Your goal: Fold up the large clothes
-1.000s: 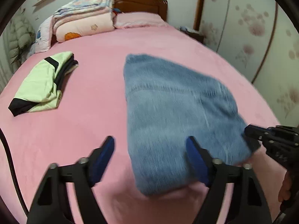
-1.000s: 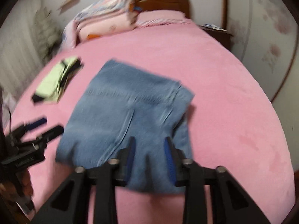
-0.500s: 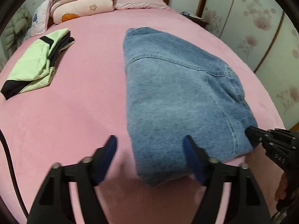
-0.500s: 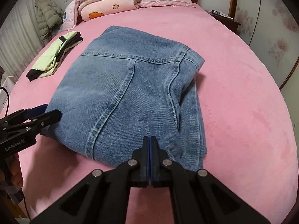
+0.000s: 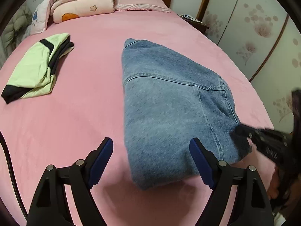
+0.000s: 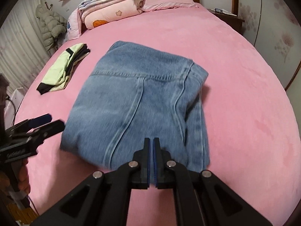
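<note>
A pair of blue jeans (image 5: 169, 101) lies folded into a thick rectangle on the pink bed (image 5: 79, 116); it also shows in the right wrist view (image 6: 135, 101). My left gripper (image 5: 151, 162) is open and empty, its jaws wide apart above the jeans' near left corner. My right gripper (image 6: 152, 145) is shut with nothing between its jaws, just above the jeans' near edge. The right gripper also shows in the left wrist view (image 5: 242, 130) at the jeans' right corner. The left gripper shows in the right wrist view (image 6: 47, 122) beside the jeans' left corner.
A folded green and black garment (image 5: 37, 69) lies at the left of the bed (image 6: 62, 69). Stacked quilts (image 5: 80, 5) and a pillow (image 5: 139, 3) sit at the headboard. A nightstand (image 6: 227, 17) and patterned wardrobe doors (image 5: 254, 30) stand to the right.
The right gripper has closed from open to shut, empty. Both grippers have drawn back a little from the folded jeans, which have not moved.
</note>
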Available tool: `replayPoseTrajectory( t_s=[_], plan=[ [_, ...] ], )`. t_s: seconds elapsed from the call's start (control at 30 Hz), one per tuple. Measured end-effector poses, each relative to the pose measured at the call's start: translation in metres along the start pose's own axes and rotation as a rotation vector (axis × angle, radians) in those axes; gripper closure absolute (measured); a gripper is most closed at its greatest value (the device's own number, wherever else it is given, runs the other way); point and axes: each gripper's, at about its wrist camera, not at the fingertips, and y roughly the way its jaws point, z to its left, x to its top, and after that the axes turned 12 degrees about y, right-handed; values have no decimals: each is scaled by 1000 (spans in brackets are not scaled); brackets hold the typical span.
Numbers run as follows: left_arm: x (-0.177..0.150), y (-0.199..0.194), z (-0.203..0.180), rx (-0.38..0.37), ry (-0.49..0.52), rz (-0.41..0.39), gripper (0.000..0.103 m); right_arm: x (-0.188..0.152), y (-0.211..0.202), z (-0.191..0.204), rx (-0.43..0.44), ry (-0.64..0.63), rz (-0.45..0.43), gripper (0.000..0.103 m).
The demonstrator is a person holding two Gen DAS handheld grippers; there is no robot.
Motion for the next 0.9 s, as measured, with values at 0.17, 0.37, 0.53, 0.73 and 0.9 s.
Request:
replayPoseTrajectory(
  t_s=[0.17, 0.37, 0.53, 0.73, 0.9],
  plan=[
    [-2, 12, -15, -8, 40, 18, 21, 28, 31, -13, -21, 12, 5, 101],
    [-17, 29, -18, -1, 58, 71, 19, 31, 50, -35, -64, 9, 28, 103],
    [-19, 31, -11, -12, 49, 77, 16, 34, 54, -55, 18, 162, 46, 103],
    [-13, 24, -10, 6, 69, 82, 16, 36, 39, -42, -5, 131, 29, 103],
    [-1, 14, -2, 1, 35, 87, 16, 37, 16, -35, -21, 102, -5, 100]
  ],
)
